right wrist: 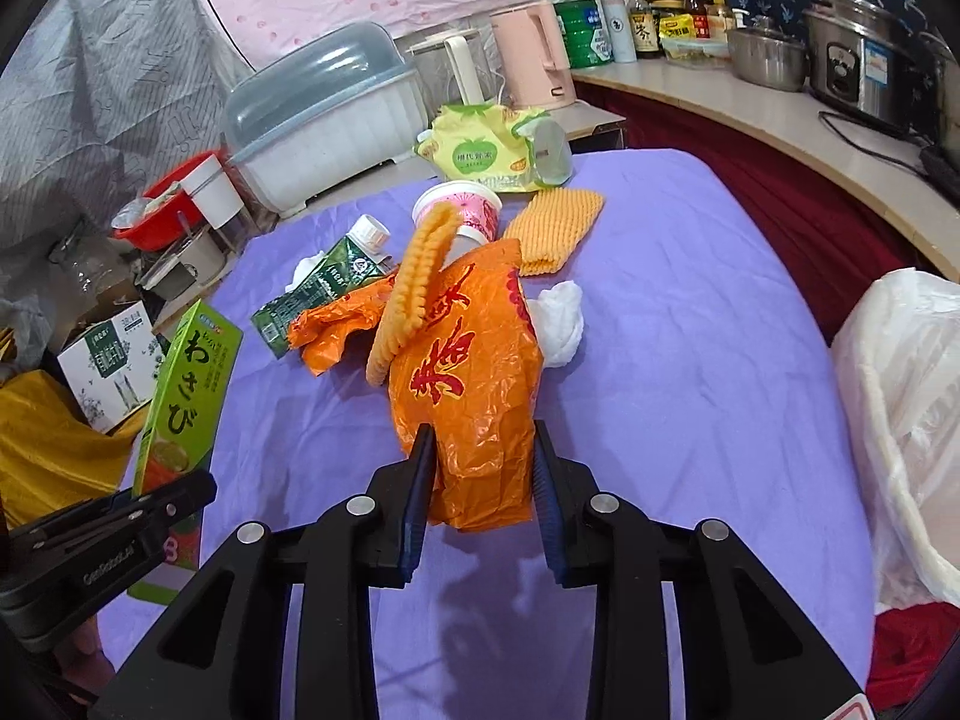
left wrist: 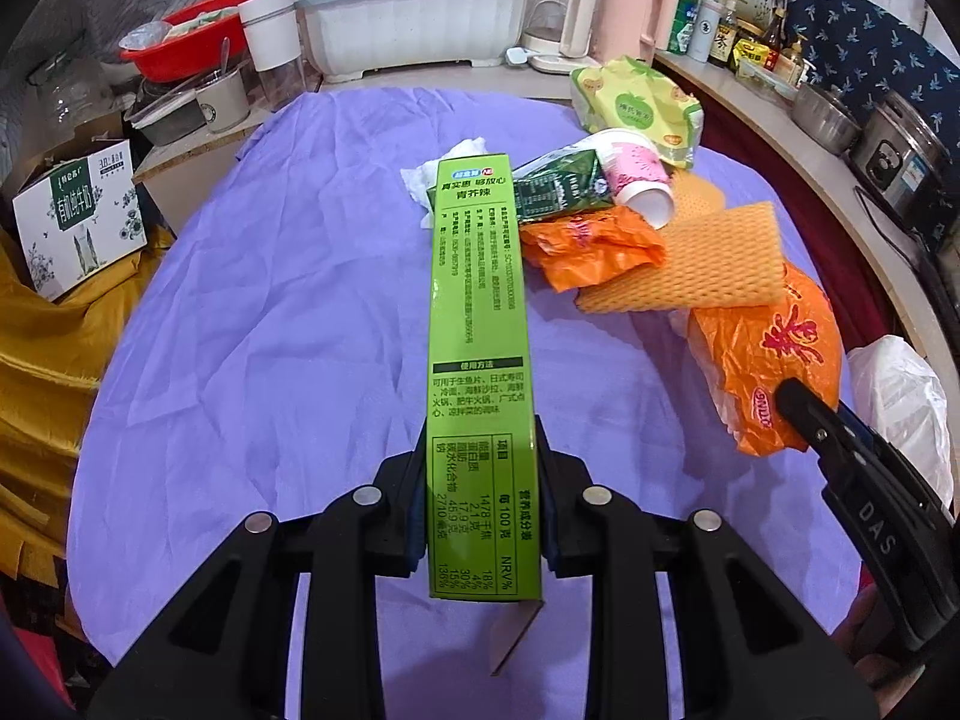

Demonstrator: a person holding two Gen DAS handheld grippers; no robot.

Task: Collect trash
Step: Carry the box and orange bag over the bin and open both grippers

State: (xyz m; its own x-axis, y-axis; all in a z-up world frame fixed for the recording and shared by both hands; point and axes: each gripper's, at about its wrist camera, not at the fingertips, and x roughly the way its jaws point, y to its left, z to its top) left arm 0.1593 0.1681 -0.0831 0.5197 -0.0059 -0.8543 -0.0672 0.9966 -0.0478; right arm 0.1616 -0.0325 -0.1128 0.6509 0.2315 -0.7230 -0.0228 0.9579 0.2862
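**Two pieces of trash in hand, more left on the desk**

Both tools loaded at once, presumably to clear two items in one trip. Left tool closed around the near end of a long green box, gripped across its narrow sides so the length juts straight ahead over the purple cloth, apart from it. Right tool pressed in on an orange bag; soft plastic bulging between the two fingers, so held by squeeze rather than by shape, with part of the bag possibly resting on the cloth.

Remaining trash heaped just beyond on the desk: a green carton, a pink paper cup, yellow foam netting, a second crumpled orange bag, white tissue. White plastic bag hanging open at the right edge of the desk, likely placed there as the drop point, nearest the right tool.
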